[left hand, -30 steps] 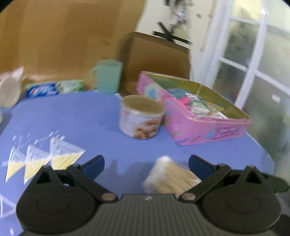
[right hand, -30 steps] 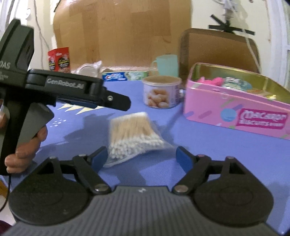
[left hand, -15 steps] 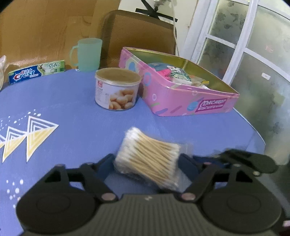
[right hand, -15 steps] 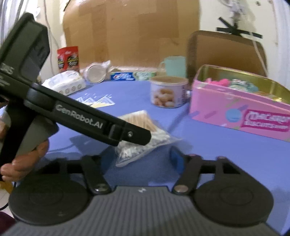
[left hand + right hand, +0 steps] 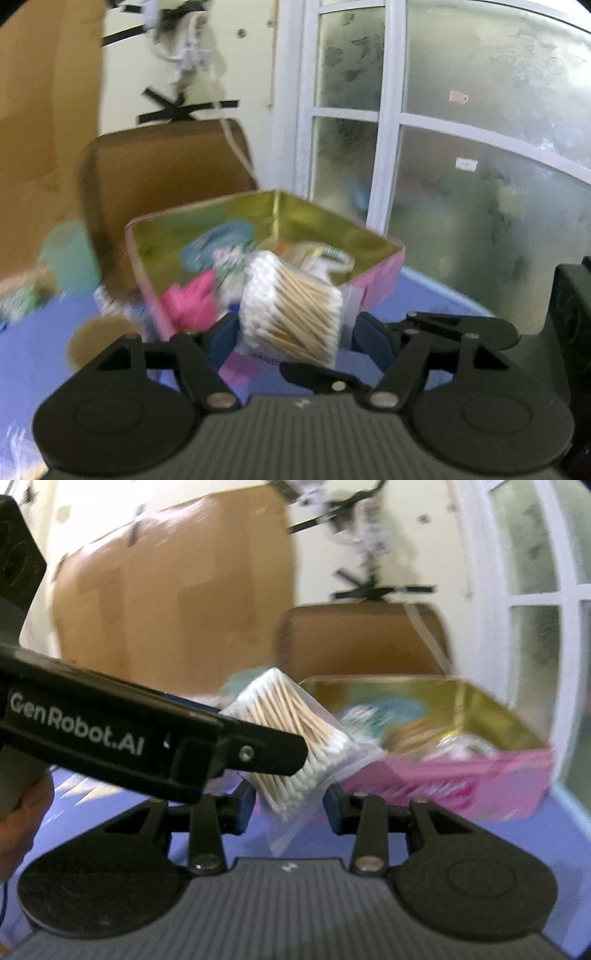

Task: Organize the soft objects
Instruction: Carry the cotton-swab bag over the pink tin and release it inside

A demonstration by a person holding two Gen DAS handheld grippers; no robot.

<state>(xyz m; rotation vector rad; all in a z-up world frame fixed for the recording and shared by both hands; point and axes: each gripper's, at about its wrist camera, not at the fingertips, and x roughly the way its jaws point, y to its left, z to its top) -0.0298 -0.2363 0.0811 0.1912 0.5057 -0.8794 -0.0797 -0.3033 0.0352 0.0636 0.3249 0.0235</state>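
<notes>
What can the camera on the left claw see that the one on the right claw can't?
Only the left wrist view shows the bright pink soft item inside the tin and the wide frosted-glass window.

Only the right wrist view shows the large brown cardboard sheet against the wall and the person's hand gripping the left claw's handle.

Both show the clear bag of wooden cotton swabs held by the left claw, the open pink biscuit tin, the brown chair back and the blue tablecloth.
</notes>
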